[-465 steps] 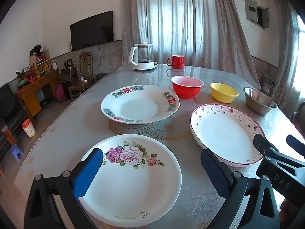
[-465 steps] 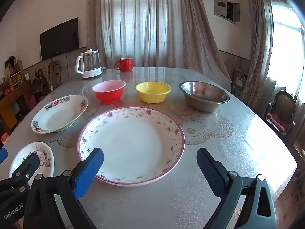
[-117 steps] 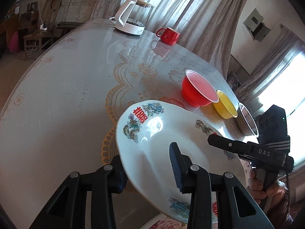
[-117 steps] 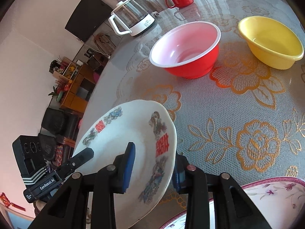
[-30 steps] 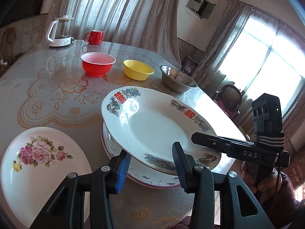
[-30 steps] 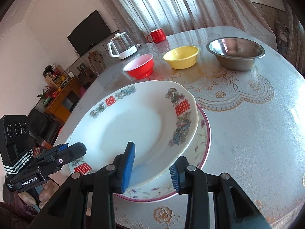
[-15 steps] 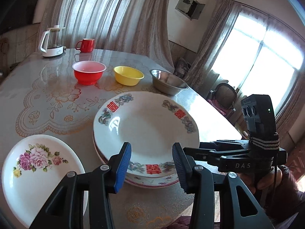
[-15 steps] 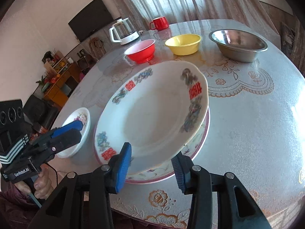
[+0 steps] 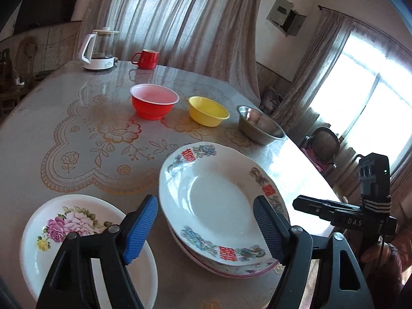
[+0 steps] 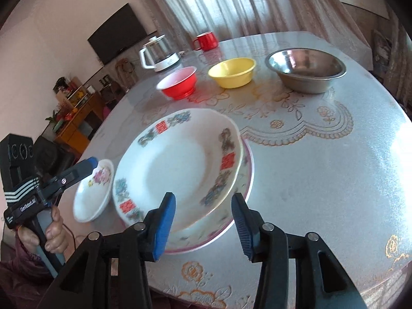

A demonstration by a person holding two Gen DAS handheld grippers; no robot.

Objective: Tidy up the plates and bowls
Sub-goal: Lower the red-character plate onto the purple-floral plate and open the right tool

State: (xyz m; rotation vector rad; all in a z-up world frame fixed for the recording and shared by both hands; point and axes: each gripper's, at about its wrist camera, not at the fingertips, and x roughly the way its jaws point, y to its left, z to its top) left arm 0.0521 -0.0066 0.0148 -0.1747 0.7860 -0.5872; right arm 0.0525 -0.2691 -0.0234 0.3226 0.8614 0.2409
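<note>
The double-happiness plate (image 9: 221,200) lies stacked on the pink-rimmed plate (image 10: 242,193) at the near edge of the bench (image 9: 51,118). The left hand-held gripper (image 9: 206,229) is opening, its blue pads clear of the plate's rim on either side. The right hand-held gripper (image 10: 203,225) is opening too, pads off the rim. A rose plate (image 9: 74,231) sits just beside the stack. Farther back stand the red bowl (image 9: 154,104), yellow bowl (image 9: 208,111) and steel bowl (image 9: 258,128).
</note>
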